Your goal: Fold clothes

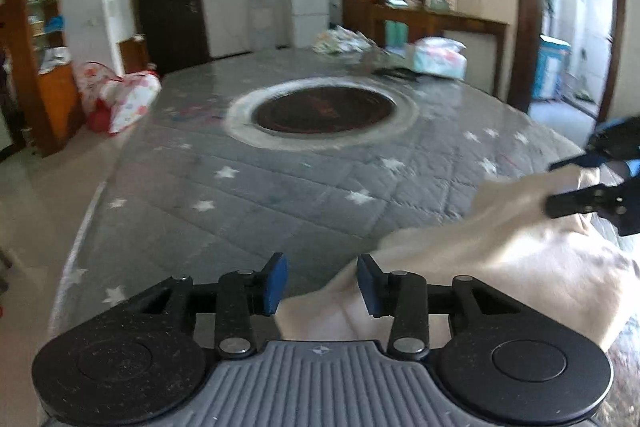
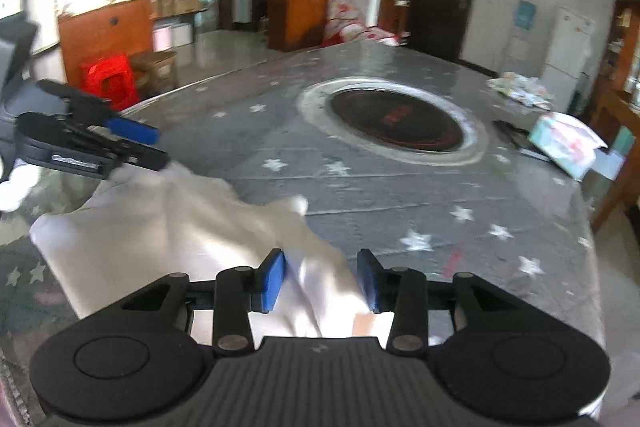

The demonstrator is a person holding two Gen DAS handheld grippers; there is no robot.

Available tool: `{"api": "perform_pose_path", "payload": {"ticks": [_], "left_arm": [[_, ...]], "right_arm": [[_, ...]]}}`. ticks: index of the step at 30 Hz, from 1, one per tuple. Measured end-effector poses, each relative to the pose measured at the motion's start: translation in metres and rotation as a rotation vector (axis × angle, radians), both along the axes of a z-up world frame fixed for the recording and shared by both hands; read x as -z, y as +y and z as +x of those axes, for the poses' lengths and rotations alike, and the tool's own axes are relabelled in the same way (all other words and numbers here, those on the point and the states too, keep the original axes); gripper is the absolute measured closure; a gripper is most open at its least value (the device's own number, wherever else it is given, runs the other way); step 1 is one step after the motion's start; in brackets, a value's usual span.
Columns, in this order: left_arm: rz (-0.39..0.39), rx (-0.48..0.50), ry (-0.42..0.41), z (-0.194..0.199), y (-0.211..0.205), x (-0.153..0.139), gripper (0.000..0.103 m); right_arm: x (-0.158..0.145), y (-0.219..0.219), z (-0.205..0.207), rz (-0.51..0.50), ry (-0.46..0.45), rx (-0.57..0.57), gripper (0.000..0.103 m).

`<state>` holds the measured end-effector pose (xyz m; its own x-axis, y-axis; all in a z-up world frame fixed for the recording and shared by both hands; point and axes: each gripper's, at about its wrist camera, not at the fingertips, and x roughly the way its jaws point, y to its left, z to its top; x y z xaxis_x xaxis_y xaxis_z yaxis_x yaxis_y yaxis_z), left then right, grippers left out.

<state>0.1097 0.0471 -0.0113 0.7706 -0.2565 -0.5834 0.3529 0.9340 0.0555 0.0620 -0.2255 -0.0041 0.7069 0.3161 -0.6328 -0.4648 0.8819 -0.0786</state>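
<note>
A cream-white garment (image 1: 500,255) lies bunched at the near edge of the star-patterned grey table (image 1: 280,195). My left gripper (image 1: 322,283) is open, with the cloth's edge lying between its blue pads. My right gripper (image 2: 320,281) is open too, with a fold of the garment (image 2: 168,227) between its pads. The right gripper also shows at the right edge of the left wrist view (image 1: 576,187), over the cloth. The left gripper shows at the left of the right wrist view (image 2: 152,147), at the cloth's far corner.
A round dark hotplate (image 1: 322,111) with a silver rim sits in the table's middle. A tissue pack (image 1: 438,57), a crumpled patterned bag (image 1: 344,41) and a dark flat object (image 1: 396,71) lie at the far side. Shelves, a fridge and a red stool (image 2: 110,79) surround the table.
</note>
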Motion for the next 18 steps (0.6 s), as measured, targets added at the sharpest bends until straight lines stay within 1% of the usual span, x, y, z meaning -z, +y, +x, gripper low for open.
{"api": "perform_pose_path", "payload": {"ticks": [3, 5, 8, 10, 12, 16, 18], "left_arm": [[-0.022, -0.013, -0.030, -0.017, -0.001, -0.012, 0.061], [-0.046, 0.031, -0.034, -0.032, -0.009, -0.017, 0.061], [-0.077, 0.109, -0.035, -0.055, -0.023, -0.020, 0.061], [-0.087, 0.147, -0.020, -0.062, -0.033, -0.016, 0.061], [-0.099, 0.148, 0.007, -0.063, -0.039, -0.008, 0.061], [-0.116, 0.105, 0.069, -0.058, -0.037, 0.009, 0.061], [-0.119, 0.090, 0.093, -0.056, -0.033, 0.017, 0.061]], "right_arm": [[-0.013, -0.012, -0.010, 0.057, -0.050, 0.055, 0.064], [-0.022, -0.017, -0.016, 0.105, -0.074, 0.063, 0.065], [-0.024, -0.014, -0.016, 0.170, -0.051, 0.032, 0.069], [-0.017, -0.009, -0.011, 0.188, -0.014, 0.010, 0.070], [-0.004, -0.005, -0.003, 0.197, 0.029, 0.016, 0.070], [0.023, -0.006, 0.011, 0.208, 0.097, 0.080, 0.070], [0.029, -0.012, 0.013, 0.229, 0.103, 0.100, 0.071]]}}
